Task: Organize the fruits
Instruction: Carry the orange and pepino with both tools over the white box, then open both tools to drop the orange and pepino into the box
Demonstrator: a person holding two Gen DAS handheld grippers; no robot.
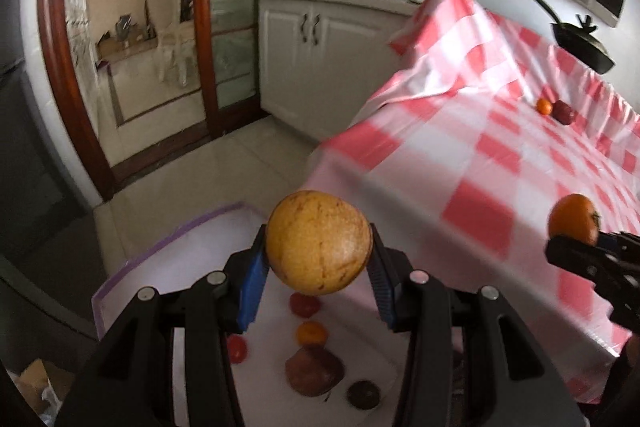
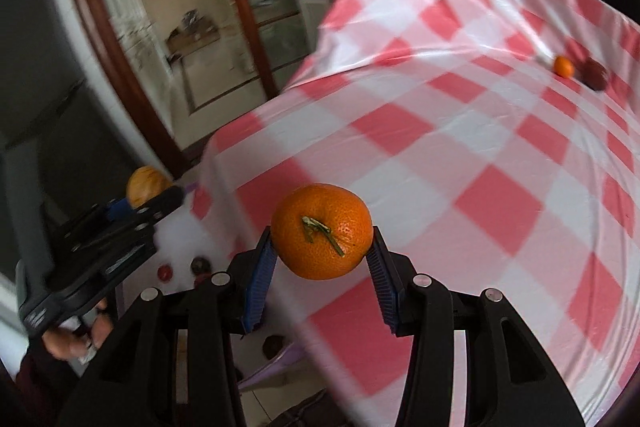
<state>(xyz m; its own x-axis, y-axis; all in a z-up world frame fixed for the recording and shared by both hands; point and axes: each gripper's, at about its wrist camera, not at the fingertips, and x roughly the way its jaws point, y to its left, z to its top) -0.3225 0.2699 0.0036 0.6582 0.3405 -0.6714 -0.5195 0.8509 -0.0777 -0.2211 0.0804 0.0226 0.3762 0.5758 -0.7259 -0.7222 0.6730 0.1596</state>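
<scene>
- I see a white tray (image 1: 168, 267) with a purple rim below my left gripper (image 1: 318, 269); it holds two small red fruits, a small orange one and two dark ones
- My left gripper is clamped on a yellow fruit (image 1: 319, 241) above that tray
- My right gripper (image 2: 322, 259) is clamped on an orange (image 2: 322, 231) over the checked tablecloth (image 2: 460, 155)
- A small orange fruit (image 2: 563, 66) and a dark red fruit (image 2: 595, 75) lie far back on the cloth, just beside each other, near a black pan (image 1: 582, 45)

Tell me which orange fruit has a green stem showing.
The orange clamped in the right gripper: a green stem sits on its facing side. The small orange far back on the checked tablecloth shows none.
</scene>
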